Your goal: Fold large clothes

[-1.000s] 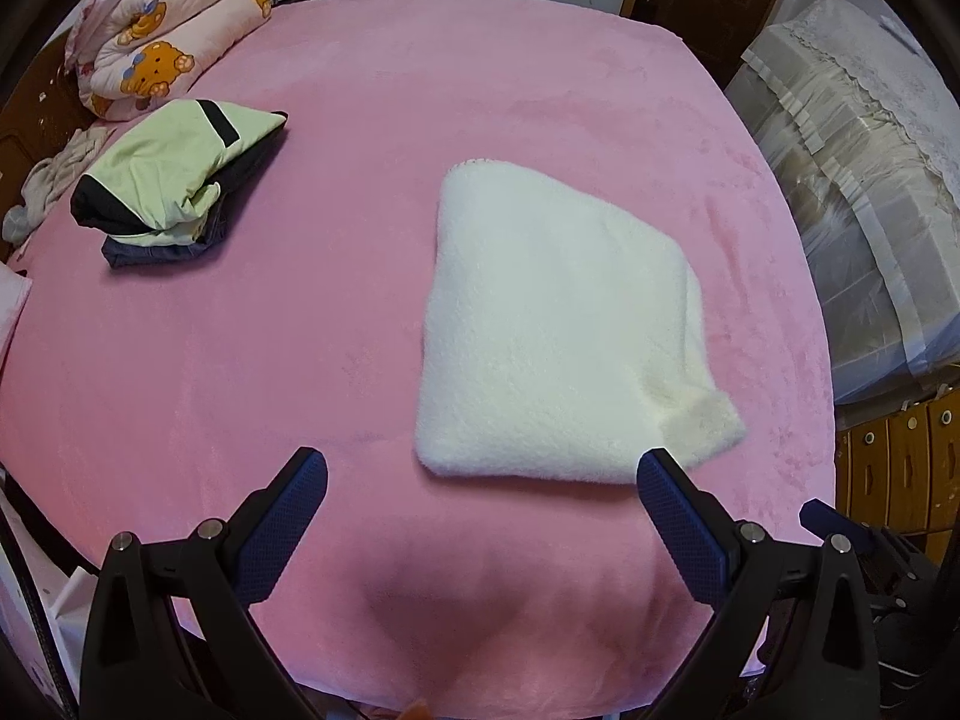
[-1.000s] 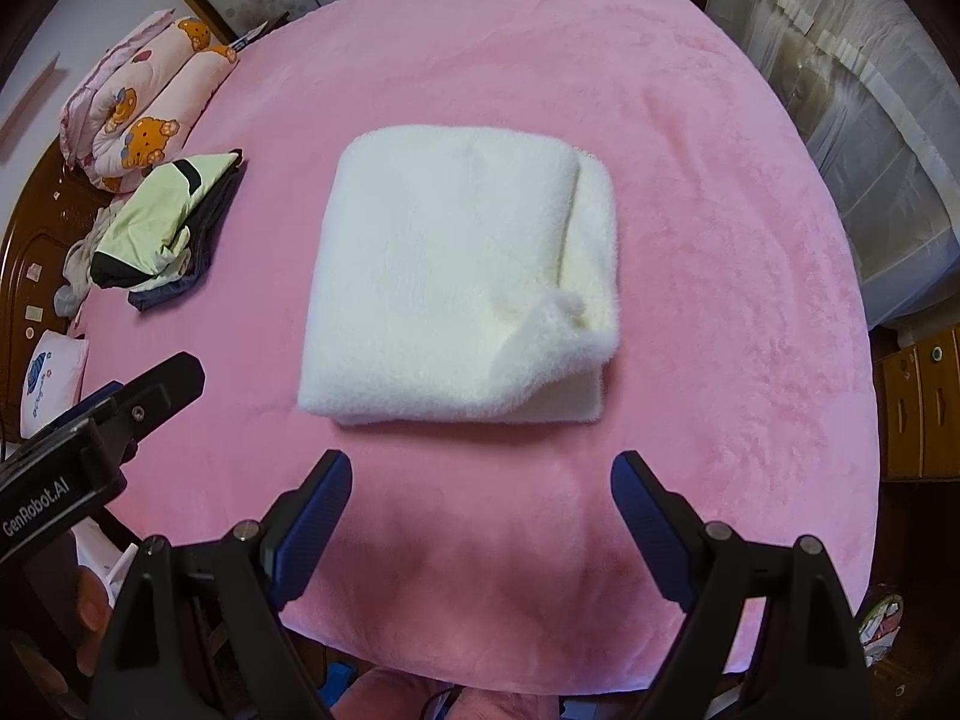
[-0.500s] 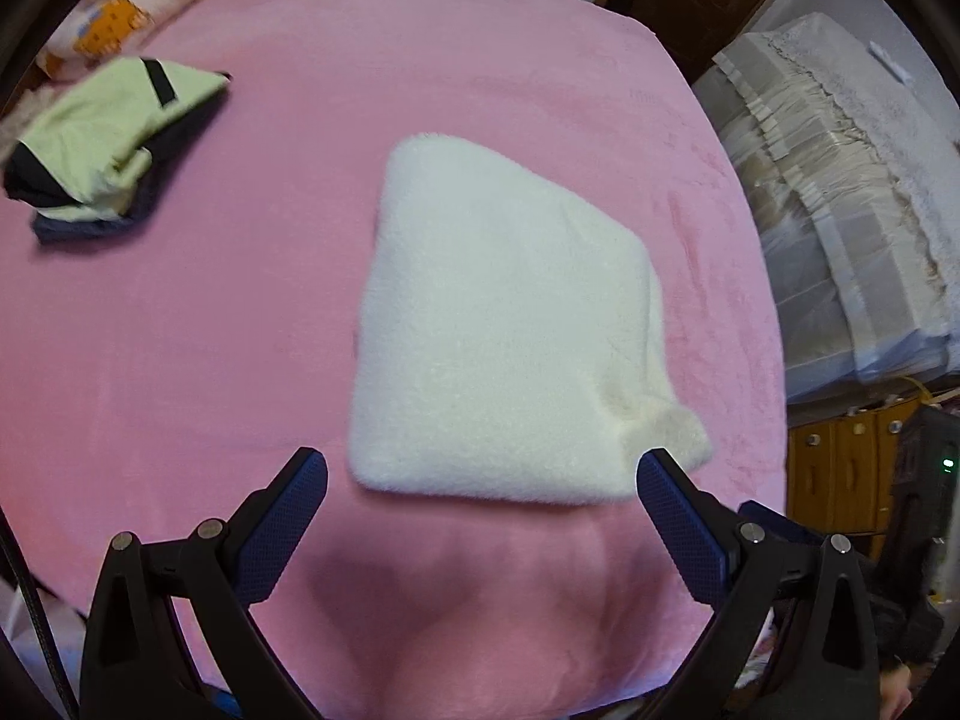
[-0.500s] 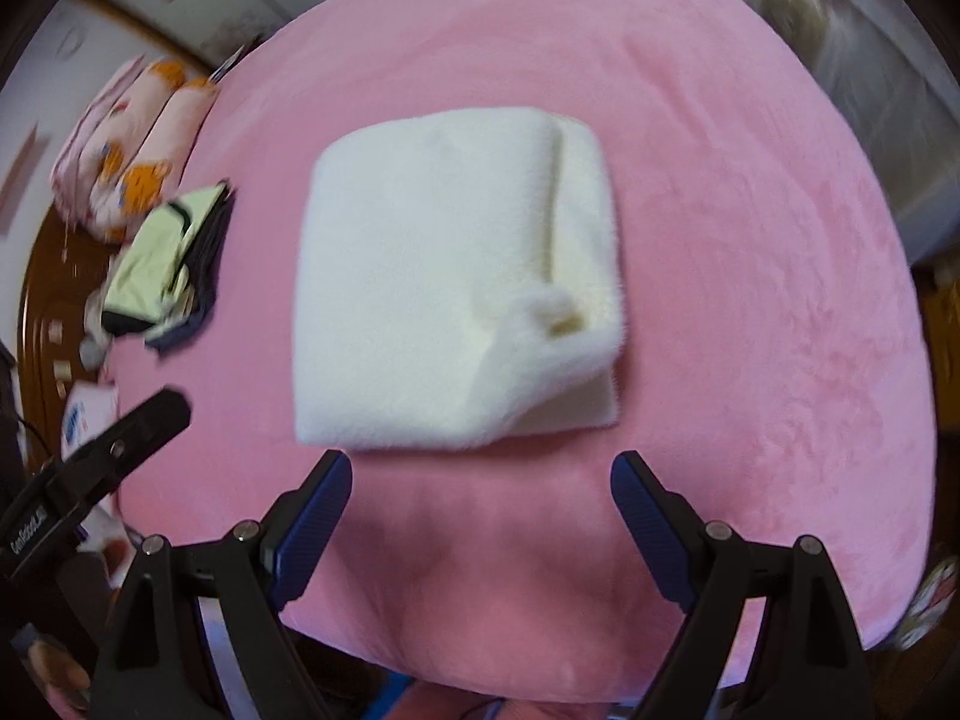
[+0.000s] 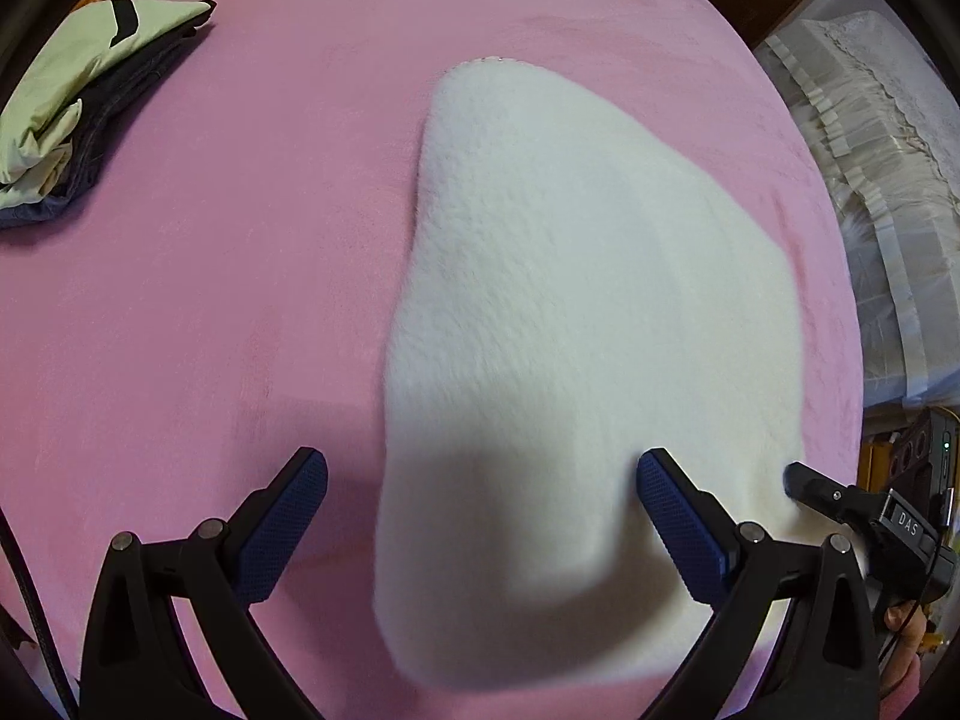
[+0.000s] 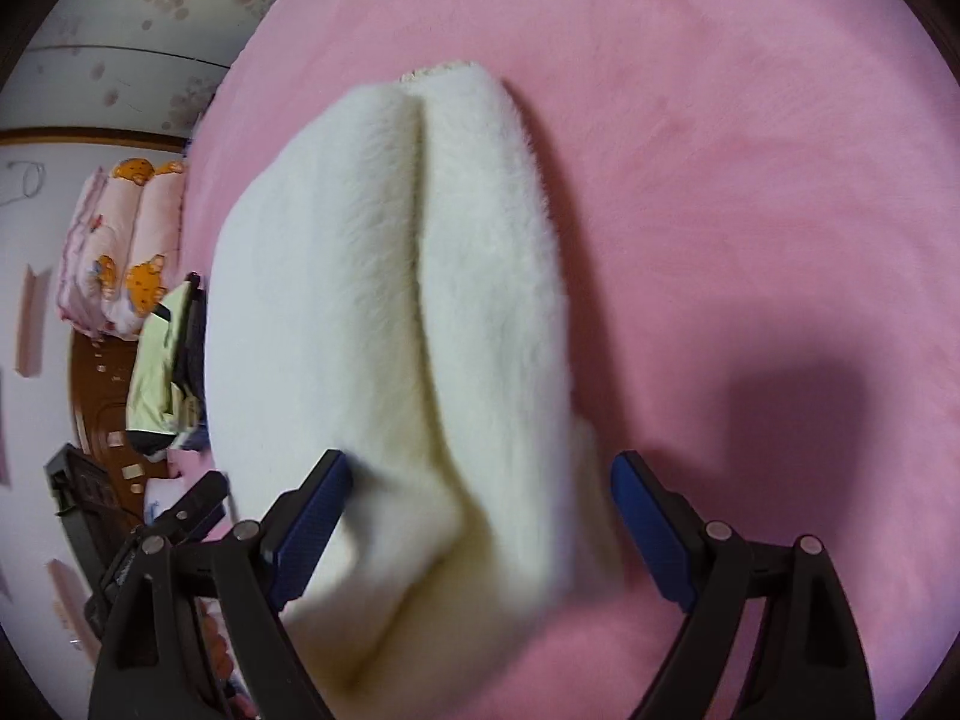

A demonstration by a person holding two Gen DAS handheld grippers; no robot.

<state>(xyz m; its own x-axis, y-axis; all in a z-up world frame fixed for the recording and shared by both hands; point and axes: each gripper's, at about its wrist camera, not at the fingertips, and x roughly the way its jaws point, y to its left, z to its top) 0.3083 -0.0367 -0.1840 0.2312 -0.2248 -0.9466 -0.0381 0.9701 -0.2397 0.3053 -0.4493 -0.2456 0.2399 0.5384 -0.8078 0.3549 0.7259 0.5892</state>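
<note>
Nearest the left wrist camera, the left tongs [image 5: 480,516] stand spread wide with nothing between the blue pads; the near edge of the folded white fleece garment [image 5: 576,312] lies in the gap, its near left corner between the two fingers and the right pad set over the cloth. In that view the tip of the right tongs [image 5: 810,489] shows just past the fleece's near right edge.

In the right wrist view, the right tongs [image 6: 480,510] are likewise wide apart and grip nothing. The white fleece garment [image 6: 384,312] fills the gap between the fingers, its near end blurred; whether the pads touch it cannot be told. A lengthwise crease runs along its top, away from the camera.

The fleece lies on the pink bed cover [image 5: 210,276], which spreads out on every side of it.

Farther off, at the bed's far left, sits a folded pale green and dark garment [image 5: 78,96], well apart from the fleece. Beyond it, in the right wrist view, a rolled pink quilt with bear prints [image 6: 120,252] rests by the wall.
</note>
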